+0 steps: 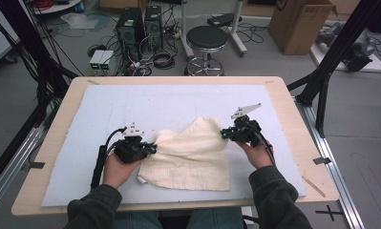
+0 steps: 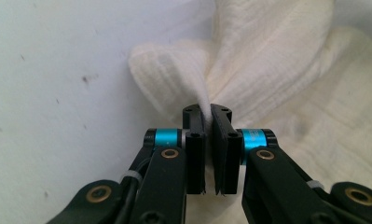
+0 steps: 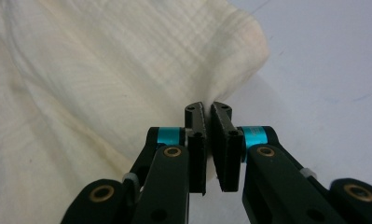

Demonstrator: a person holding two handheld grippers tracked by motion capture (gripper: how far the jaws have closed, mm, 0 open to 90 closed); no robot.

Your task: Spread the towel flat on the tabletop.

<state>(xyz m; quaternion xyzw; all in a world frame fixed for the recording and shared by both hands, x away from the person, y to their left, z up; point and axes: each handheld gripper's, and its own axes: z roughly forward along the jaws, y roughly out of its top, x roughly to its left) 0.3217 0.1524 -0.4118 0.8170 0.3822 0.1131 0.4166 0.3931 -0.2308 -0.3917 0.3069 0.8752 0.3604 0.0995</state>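
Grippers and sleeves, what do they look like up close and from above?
Each gripper, left and right, is black with two flat jaws, turquoise collars, brass-coloured pivot screws and a grey three-cornered plate on top. A black cable trails from the left one. The sleeves are dark olive green.

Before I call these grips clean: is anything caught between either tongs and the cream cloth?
Nothing visible. The left tongs are shut directly on a bunched fold of the cream cloth, and the right tongs pinch its edge the same way. Around it lies only the pale mat.

Black tongs (image 2: 207,112) – cyan collars, brass screws; sleeves seemingly dark green.
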